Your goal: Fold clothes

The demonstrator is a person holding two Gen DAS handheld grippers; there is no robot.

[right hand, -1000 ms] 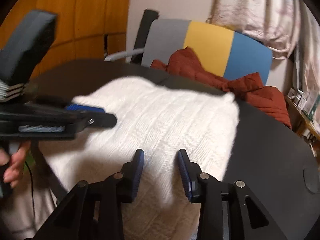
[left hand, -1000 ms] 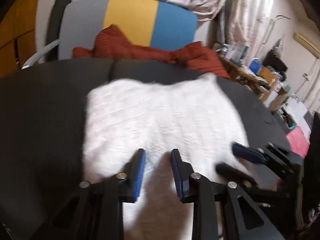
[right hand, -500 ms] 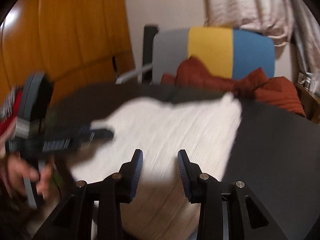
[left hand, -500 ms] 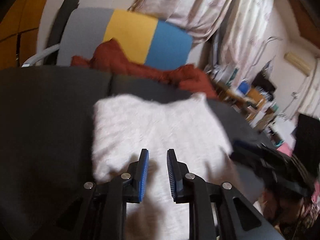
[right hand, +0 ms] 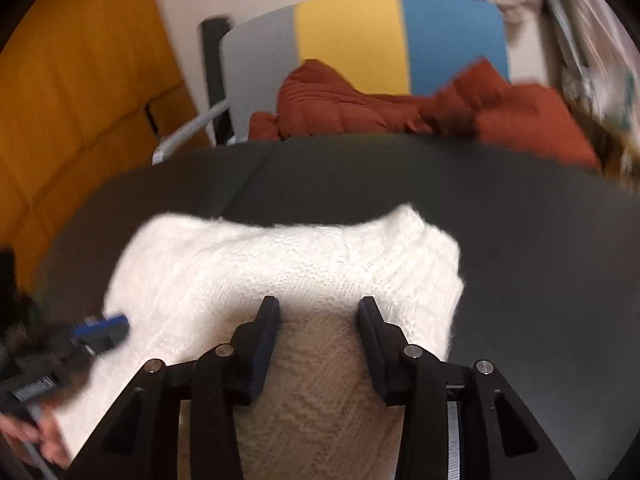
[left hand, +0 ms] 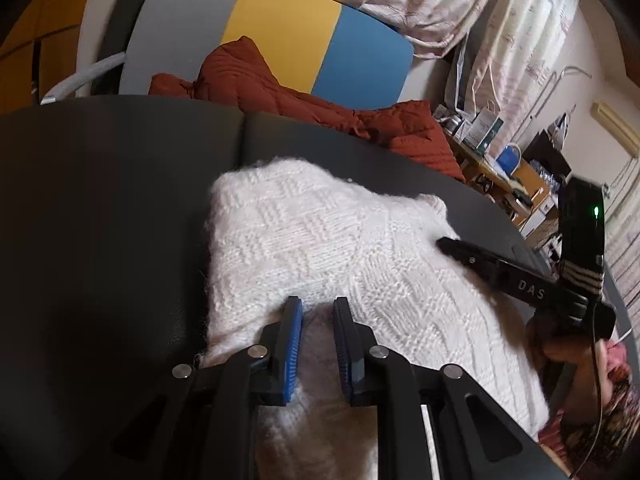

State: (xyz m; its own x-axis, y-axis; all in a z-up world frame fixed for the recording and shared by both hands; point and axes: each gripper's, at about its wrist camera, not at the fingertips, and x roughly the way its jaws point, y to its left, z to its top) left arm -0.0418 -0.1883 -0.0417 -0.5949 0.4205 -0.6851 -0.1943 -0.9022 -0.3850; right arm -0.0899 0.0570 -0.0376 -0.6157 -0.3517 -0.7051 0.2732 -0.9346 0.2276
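I see a white chunky-knit sweater (left hand: 320,248) lying on the black padded table (left hand: 100,208), my left gripper (left hand: 316,312) closing narrow-jawed over its near edge and my right gripper (right hand: 318,312) opening wider above it, neither visibly pinching the knit.

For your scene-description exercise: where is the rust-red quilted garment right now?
In both wrist views the rust-red quilted garment lies heaped beyond the far edge of the black table, against the grey, yellow and blue chair back.
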